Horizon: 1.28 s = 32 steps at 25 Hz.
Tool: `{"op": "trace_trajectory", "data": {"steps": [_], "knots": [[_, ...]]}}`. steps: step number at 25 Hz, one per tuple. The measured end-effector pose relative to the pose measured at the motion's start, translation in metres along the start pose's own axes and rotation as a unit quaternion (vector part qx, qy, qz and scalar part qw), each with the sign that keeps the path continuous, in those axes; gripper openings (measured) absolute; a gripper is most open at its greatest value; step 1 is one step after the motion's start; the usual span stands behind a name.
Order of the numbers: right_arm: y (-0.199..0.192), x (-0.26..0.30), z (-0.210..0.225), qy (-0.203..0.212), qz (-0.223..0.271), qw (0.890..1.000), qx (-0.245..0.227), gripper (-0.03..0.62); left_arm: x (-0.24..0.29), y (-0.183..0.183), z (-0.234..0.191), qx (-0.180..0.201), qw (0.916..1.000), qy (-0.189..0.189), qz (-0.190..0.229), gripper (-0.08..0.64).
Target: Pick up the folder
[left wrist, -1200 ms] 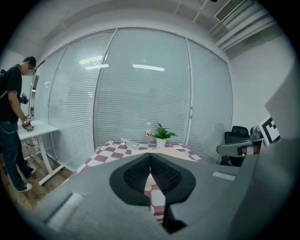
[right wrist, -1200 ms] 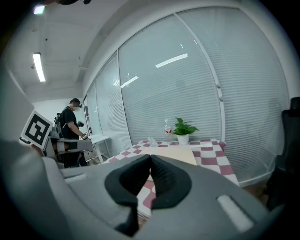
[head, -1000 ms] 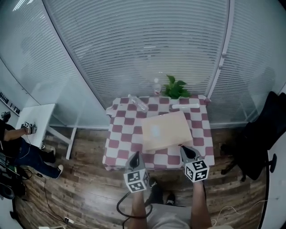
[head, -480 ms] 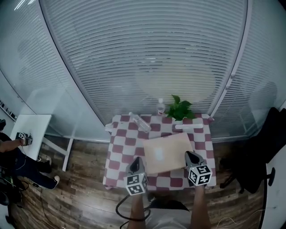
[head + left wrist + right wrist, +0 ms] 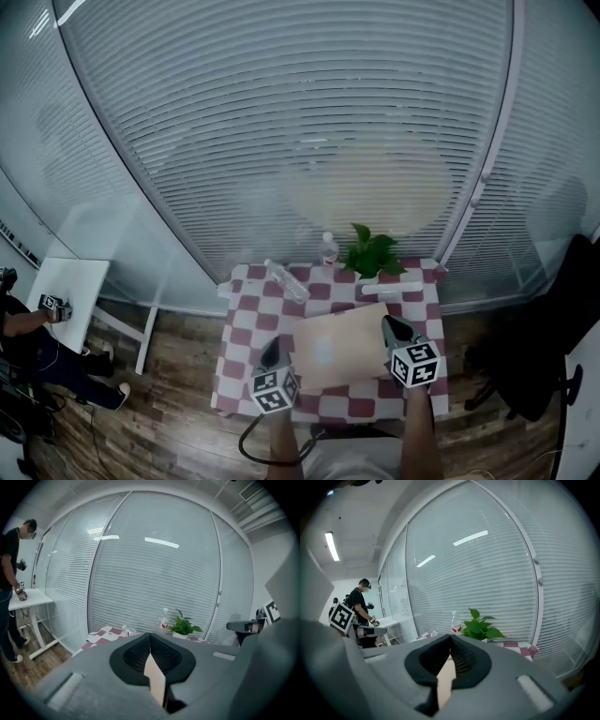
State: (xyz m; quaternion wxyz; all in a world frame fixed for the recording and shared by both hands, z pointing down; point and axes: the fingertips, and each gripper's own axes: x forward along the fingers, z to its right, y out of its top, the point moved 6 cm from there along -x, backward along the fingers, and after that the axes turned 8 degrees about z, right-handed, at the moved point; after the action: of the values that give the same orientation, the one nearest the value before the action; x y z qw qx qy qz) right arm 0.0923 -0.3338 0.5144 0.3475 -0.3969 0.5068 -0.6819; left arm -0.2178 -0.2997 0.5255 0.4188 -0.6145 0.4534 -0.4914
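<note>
The folder (image 5: 337, 345), a flat tan sheet, is held over the near half of the checked table (image 5: 239, 330) & is gripped from both sides. The left gripper (image 5: 273, 345) is clamped on its left edge & the right gripper (image 5: 387, 324) on its right edge. In each gripper view the black pads (image 5: 164, 657) are seen pressed together w/ a thin tan edge of the folder pinched between them, so both are closed on it & neither is empty. A two-sided hold is prob. chosen because the folder is wide & thin: w/ one grip only it would likely sag or swing, whereas w/ opposite edges pinched it can be kept flat & roughly level. Whether its underside is clear of the cloth can't be told from the head view. At the far edge of the table a potted plant (image 5: 370, 253), an upright bottle (image 5: 328, 247) & a bottle lying on its side (image 5: 284, 278) are seen apart from the folder, so nothing is likely to be knocked if the lift is made upward & toward the person. The pick-up is judged well under way; the main risk is the thin edge slipping from the pads if the 2 grippers are pulled apart or moved unevenly
</note>
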Motion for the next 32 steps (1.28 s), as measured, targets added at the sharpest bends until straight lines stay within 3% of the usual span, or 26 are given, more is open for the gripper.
{"op": "trace_trajectory", "data": {"steps": [5,10,14,22,23,27,32], "knots": [[-0.021,0.001,0.024,0.007,-0.015,1.0,0.006,0.002,0.006,-0.014,0.012,-0.01,0.9998,0.012,-0.008,0.009],[-0.039,0.012,0.047,0.04,-0.021,0.999,0.028,0.002,0.012,-0.032,0.016,-0.015,0.9998,0.006,-0.013,0.009],[-0.043,0.017,0.072,0.005,-0.01,0.999,0.049,0.005,0.015,-0.049,0.016,-0.015,0.9993,0.008,-0.033,0.009],[-0.085,0.035,0.078,0.049,-0.057,0.996,0.053,0.063,0.032,-0.094,0.009,-0.042,0.9948,0.03,-0.088,0.011],[-0.088,0.039,0.08,0.051,-0.065,0.995,0.054,0.071,0.035,-0.095,0.007,-0.048,0.994,0.037,-0.091,0.024],[-0.106,0.048,0.086,0.057,-0.099,0.991,0.072,0.168,0.049,-0.109,0.004,-0.057,0.9894,0.032,-0.13,0.215],[-0.129,0.056,0.094,0.061,-0.133,0.984,0.105,0.247,0.063,-0.138,0.002,-0.085,0.9785,-0.001,-0.188,0.271]]}}
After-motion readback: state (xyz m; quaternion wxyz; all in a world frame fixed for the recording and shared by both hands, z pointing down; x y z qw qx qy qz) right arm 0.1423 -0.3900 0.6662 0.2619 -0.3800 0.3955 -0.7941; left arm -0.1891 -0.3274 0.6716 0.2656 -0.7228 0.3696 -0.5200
